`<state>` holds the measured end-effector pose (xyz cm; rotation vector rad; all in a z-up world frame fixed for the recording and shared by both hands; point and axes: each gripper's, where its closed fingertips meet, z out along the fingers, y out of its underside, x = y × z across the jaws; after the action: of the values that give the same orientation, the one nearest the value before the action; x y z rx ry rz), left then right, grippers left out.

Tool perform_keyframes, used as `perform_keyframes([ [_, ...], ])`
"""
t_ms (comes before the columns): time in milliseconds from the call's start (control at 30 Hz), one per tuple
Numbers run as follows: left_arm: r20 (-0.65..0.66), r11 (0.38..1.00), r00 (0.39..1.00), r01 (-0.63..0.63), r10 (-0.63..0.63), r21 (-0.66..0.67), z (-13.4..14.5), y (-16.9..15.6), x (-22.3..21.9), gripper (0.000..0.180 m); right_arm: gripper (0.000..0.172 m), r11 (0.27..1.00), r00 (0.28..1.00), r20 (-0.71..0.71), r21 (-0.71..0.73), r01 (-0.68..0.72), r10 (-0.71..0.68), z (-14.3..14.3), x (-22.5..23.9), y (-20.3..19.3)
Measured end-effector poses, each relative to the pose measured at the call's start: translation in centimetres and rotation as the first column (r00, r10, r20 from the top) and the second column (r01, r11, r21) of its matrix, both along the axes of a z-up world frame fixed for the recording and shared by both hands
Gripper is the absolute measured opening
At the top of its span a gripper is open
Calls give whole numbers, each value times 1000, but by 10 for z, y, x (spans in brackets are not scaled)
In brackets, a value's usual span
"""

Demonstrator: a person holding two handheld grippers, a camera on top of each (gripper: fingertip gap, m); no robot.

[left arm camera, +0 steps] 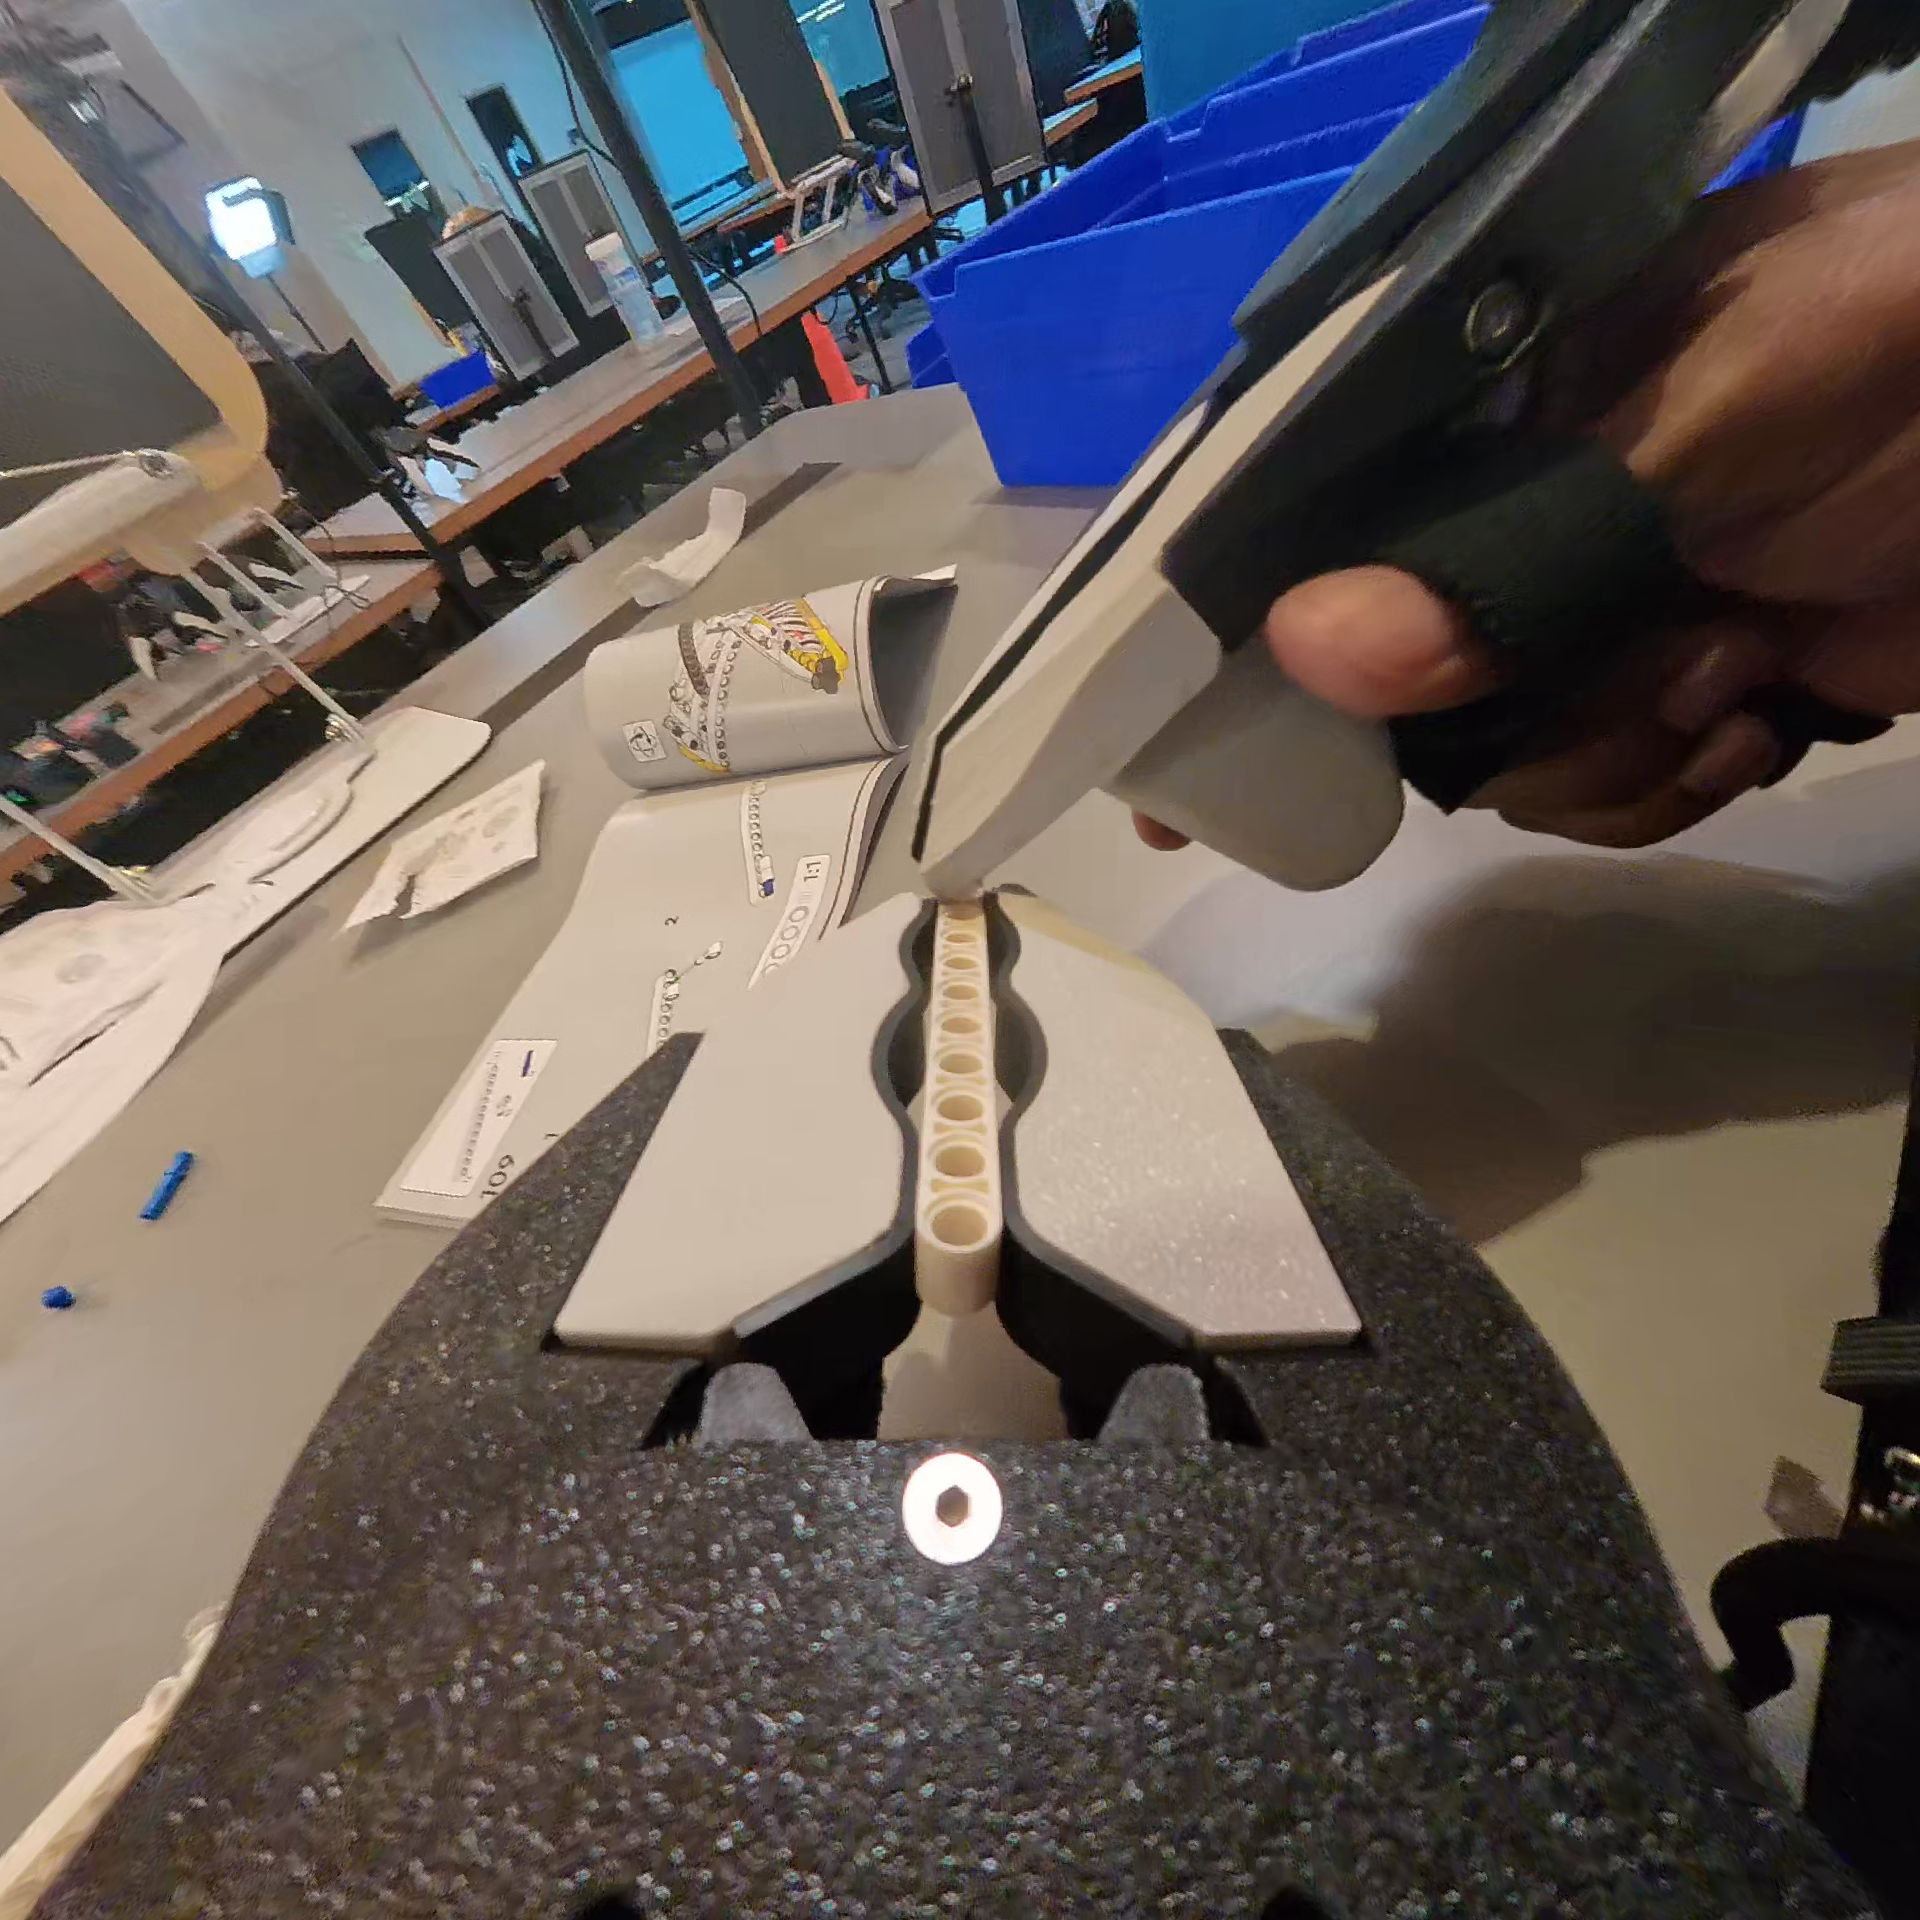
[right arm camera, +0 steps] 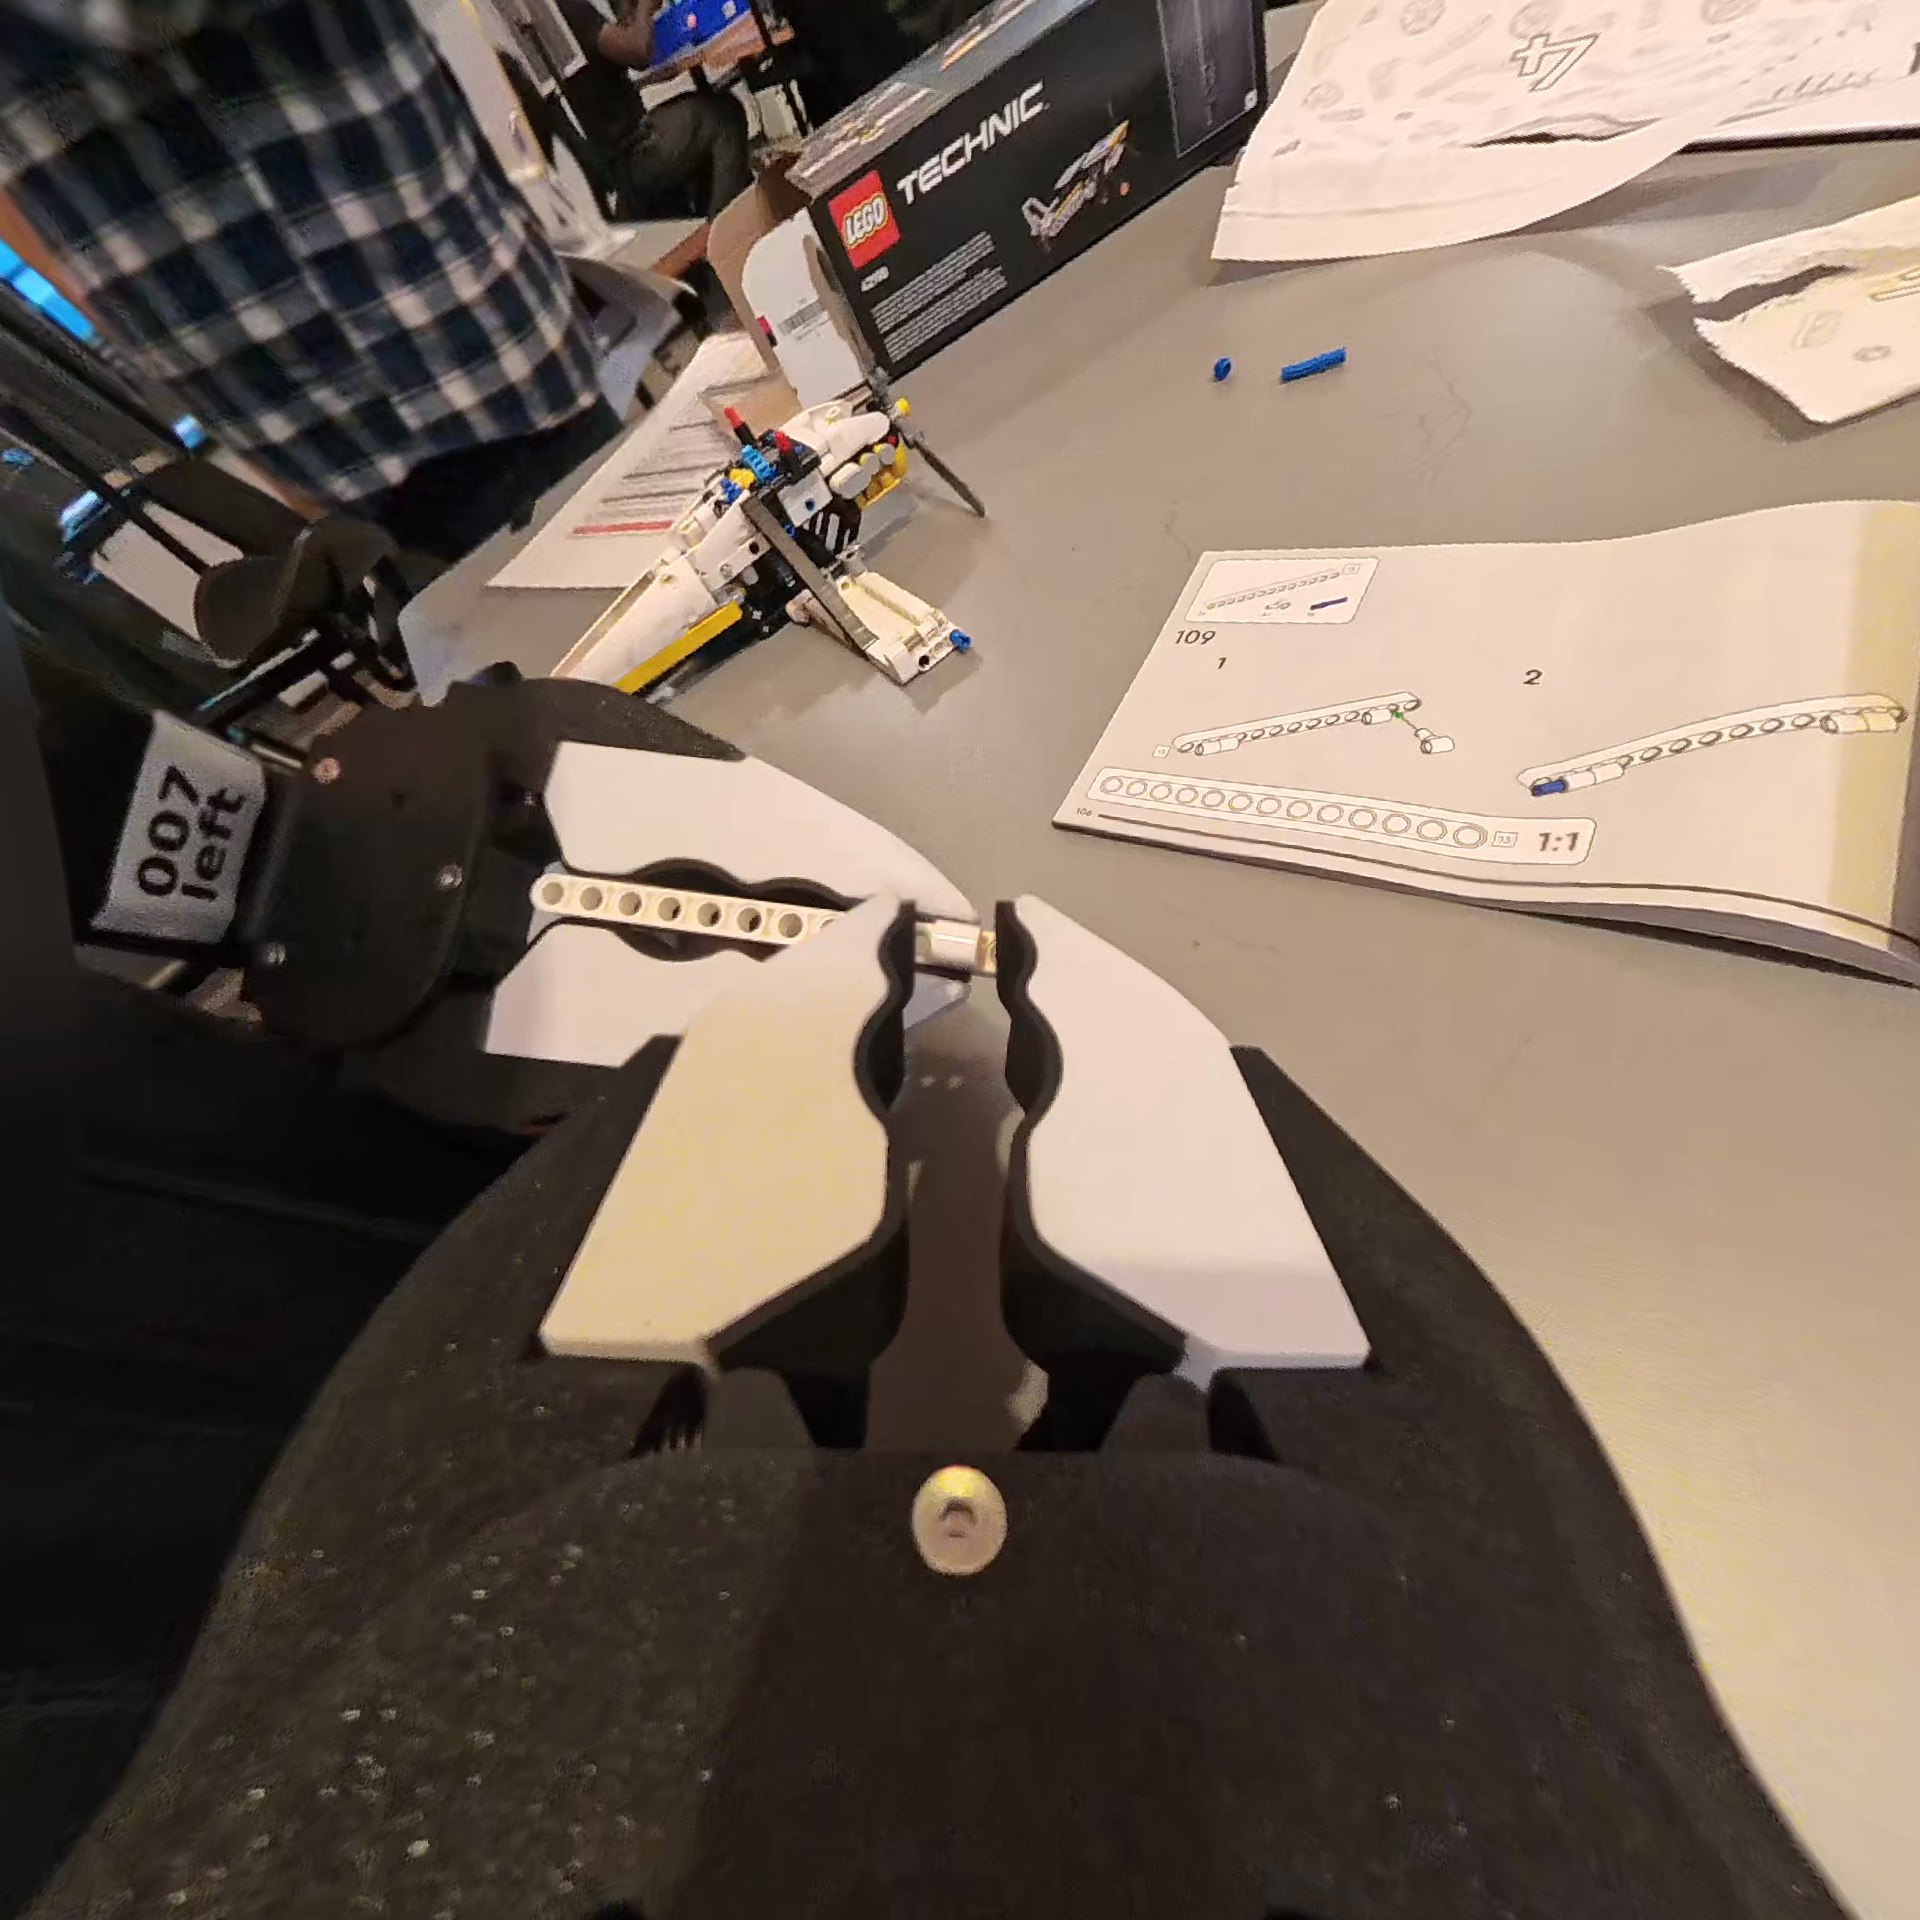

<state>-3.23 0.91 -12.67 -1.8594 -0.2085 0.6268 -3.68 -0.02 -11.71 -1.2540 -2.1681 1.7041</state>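
1. the left gripper (left arm camera: 958, 914) is shut tight on a long white beam with holes (left arm camera: 958, 1091). both pads press on its sides.
2. the beam sticks out past the tips, up above the grey table (right arm camera: 1351, 1195).
3. the right gripper (right arm camera: 951, 940) is almost shut around a small white piece (right arm camera: 951, 943) at the end of the beam. i cannot tell if both pads press on it.
4. an open booklet (right arm camera: 1507, 727) lies near. a half-built model plane (right arm camera: 790, 540) sits farther back, beside a dark box (right arm camera: 1018, 177).
5. two small blue pegs (right arm camera: 1311, 364) lie loose on the table, untouched.

Bright overhead light, soft shadows, fisheye-warped edges, slight motion blur.
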Motion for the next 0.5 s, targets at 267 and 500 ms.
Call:
perform_keyframes([
  [267,-65,996,994,-85,84,-9,3,-6,-7,9,10,999,998,-24,-10,50,-50,0,-1,0],
  [500,-91,995,992,-88,84,-42,0,-4,-7,9,13,997,996,-37,-19,79,-79,-3,-2,3],
])
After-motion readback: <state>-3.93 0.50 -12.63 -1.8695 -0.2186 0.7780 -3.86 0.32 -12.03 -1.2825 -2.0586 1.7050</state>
